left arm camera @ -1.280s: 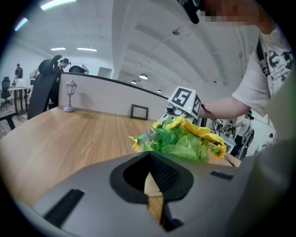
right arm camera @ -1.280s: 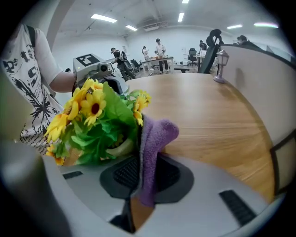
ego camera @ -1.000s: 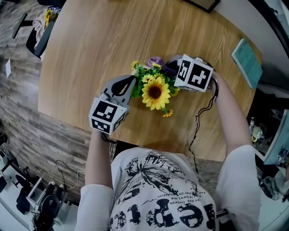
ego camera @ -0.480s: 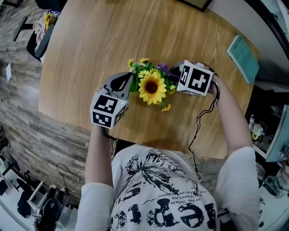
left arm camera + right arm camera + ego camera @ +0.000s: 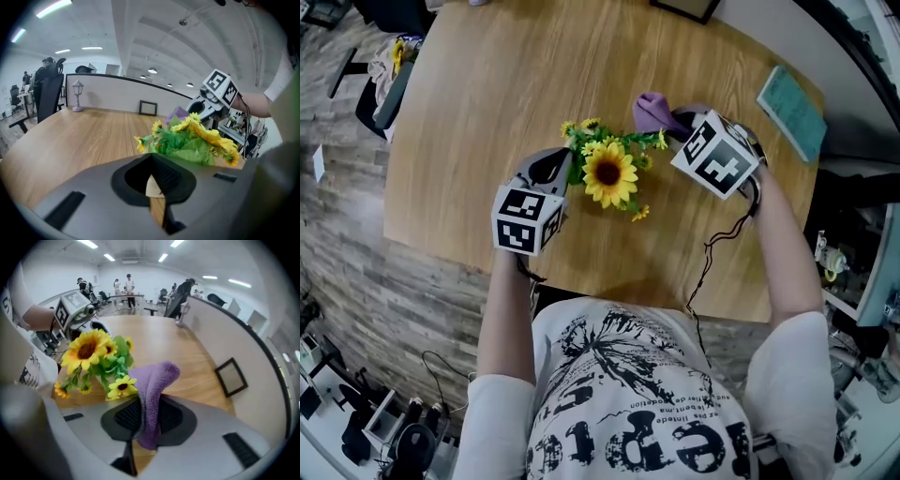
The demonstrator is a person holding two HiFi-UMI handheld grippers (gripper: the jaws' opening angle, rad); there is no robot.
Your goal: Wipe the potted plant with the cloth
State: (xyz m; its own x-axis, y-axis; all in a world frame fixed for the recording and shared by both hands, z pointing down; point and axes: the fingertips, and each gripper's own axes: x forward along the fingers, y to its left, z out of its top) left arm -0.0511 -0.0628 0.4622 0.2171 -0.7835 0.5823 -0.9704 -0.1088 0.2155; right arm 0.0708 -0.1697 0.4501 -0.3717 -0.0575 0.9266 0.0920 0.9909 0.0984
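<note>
The potted plant [image 5: 609, 173], a big sunflower with small yellow blooms and green leaves, stands mid-table; its pot is hidden under the foliage. My left gripper [image 5: 558, 167] rests shut against the plant's left side. In the left gripper view the flowers [image 5: 197, 138] rise just beyond the closed jaws [image 5: 157, 180], where a small pale scrap shows that I cannot identify. My right gripper [image 5: 682, 124] is shut on the purple cloth [image 5: 652, 111], lifted behind and right of the blooms. The cloth [image 5: 152, 394] hangs folded from its jaws [image 5: 145, 413], just clear of a small yellow flower [image 5: 121, 386].
A teal booklet [image 5: 791, 112] lies at the table's far right. A dark picture frame [image 5: 684, 7] stands at the far edge, beside a low partition. A small lantern [image 5: 77, 96] sits at the far left. A black cable [image 5: 712, 253] trails from the right gripper over the near edge.
The right gripper has lifted with the cloth, up and back from the flower heads, and tilted. The left gripper has stayed by the plant.
</note>
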